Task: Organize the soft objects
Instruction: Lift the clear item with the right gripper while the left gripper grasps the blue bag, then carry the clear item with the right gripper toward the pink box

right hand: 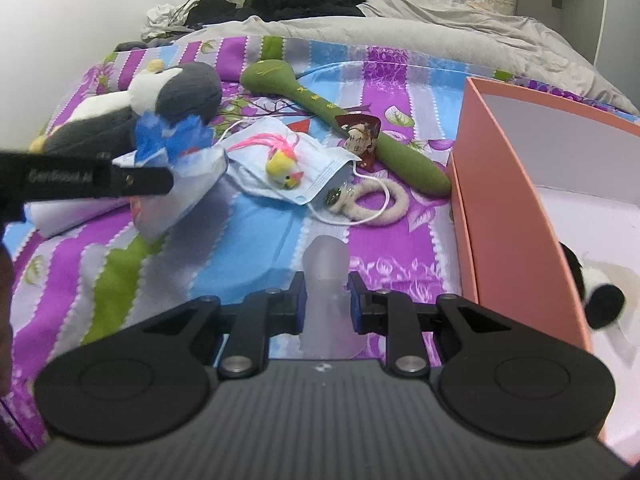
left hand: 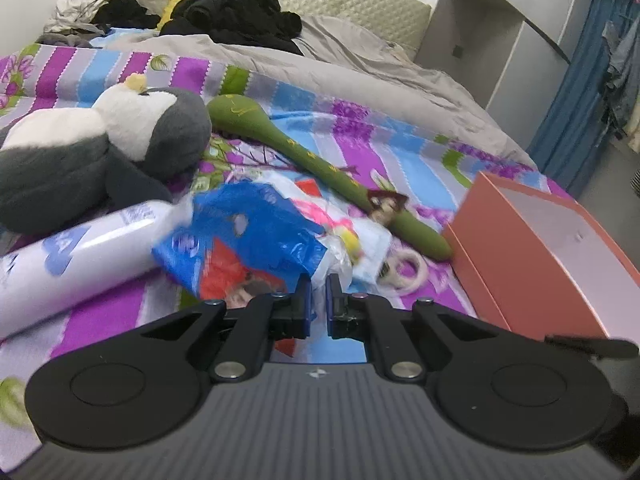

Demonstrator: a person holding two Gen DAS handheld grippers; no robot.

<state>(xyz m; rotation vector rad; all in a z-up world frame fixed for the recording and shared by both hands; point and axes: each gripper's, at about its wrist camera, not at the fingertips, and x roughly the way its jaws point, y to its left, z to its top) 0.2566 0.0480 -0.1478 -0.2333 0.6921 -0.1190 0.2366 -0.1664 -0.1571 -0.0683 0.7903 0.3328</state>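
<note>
My left gripper (left hand: 318, 286) is shut on the edge of a crumpled blue, red and clear plastic bag (left hand: 244, 236), lifted off the striped bedspread (left hand: 352, 128). In the right wrist view the same bag (right hand: 176, 138) hangs from the left gripper (right hand: 170, 178) at the left. My right gripper (right hand: 325, 282) is shut on a frosted translucent soft piece (right hand: 325, 260). A grey and white penguin plush (left hand: 120, 136), a long green plush stick (right hand: 360, 128), a blue face mask (right hand: 320, 172) with a small yellow toy (right hand: 284, 168) on it, and a white fluffy ring (right hand: 384, 204) lie on the bed.
An open pink box (right hand: 516, 200) stands at the right edge of the bed, with a black and white plush (right hand: 600, 300) inside. A white wrapped roll (left hand: 80, 256) lies at the left. A grey quilt (left hand: 360, 68) and dark clothes (left hand: 236, 12) fill the far end.
</note>
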